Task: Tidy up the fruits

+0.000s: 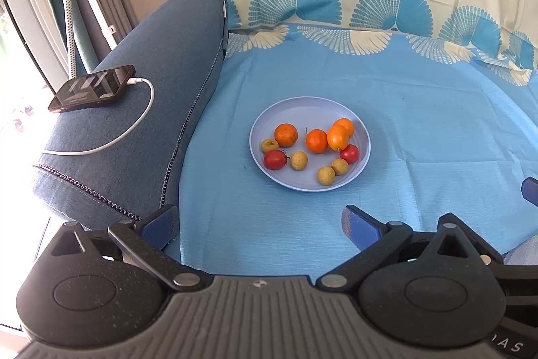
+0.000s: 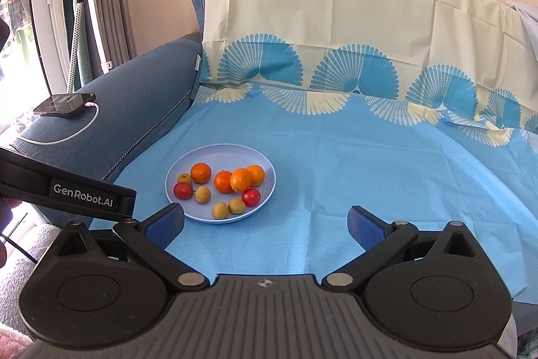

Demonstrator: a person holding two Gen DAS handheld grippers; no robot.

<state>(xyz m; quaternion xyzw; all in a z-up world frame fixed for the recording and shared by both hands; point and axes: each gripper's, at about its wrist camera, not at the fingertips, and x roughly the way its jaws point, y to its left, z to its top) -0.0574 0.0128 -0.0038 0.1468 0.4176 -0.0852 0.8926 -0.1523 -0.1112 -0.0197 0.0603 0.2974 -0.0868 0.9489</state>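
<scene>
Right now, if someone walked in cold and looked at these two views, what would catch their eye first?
First, the round pale lavender plate on the light blue patterned cloth, holding bright orange citrus fruits, red tomato-like fruits and small yellowish-brown fruits. Next, the black smartphone with its white charging cable on the blue sofa armrest, left of the plate. Both the left gripper and right gripper are open, holding nothing.
</scene>
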